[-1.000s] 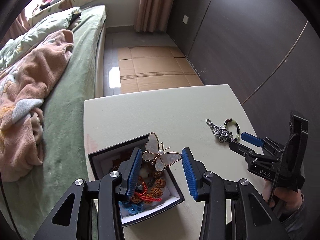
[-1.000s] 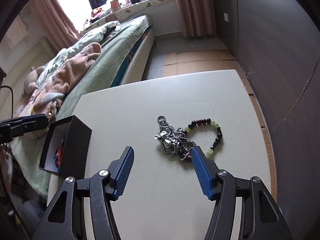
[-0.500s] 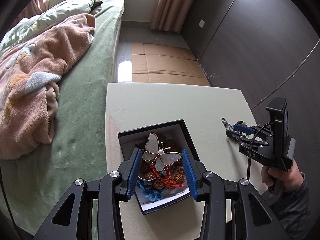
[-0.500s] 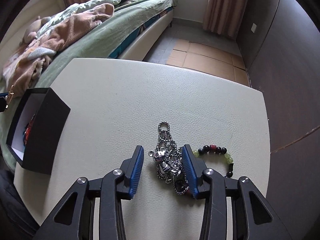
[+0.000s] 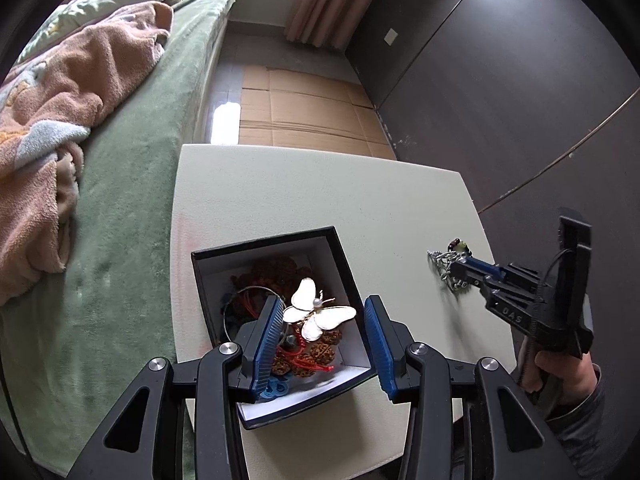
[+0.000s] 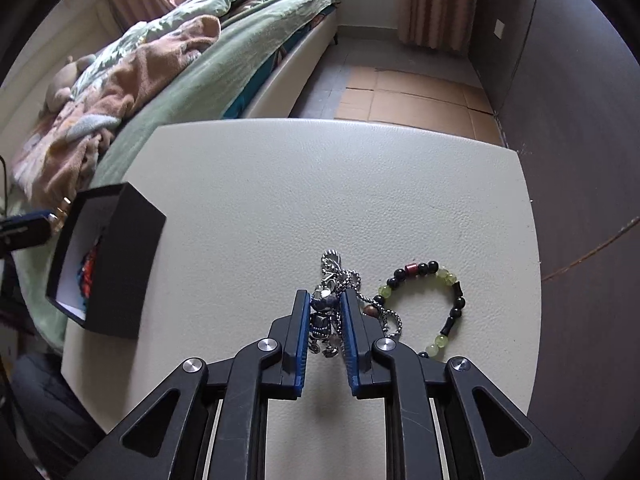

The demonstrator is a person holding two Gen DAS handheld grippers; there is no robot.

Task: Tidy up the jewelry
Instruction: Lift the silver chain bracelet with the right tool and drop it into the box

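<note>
My left gripper (image 5: 320,316) is open above the black jewelry box (image 5: 336,252). A white butterfly brooch (image 5: 316,314) lies between the jaws, over red-brown beads and a wire ring inside the box. Whether the brooch touches a finger I cannot tell. My right gripper (image 6: 325,312) is shut on a silver chain with a pendant (image 6: 326,314) lying on the cream table (image 6: 320,184). A green and black bead bracelet (image 6: 434,304) lies just right of the chain. The box also shows at the left of the right wrist view (image 6: 120,256).
A bed with a green cover (image 5: 132,152) and a pink blanket (image 5: 52,108) runs along the table's left side. A dark wall (image 5: 500,92) stands to the right. Cardboard sheets (image 5: 304,112) cover the floor beyond the table's far edge.
The left jaws have opened wide and the butterfly brooch has sunk lower into the box. The right jaws have closed around the silver chain.
</note>
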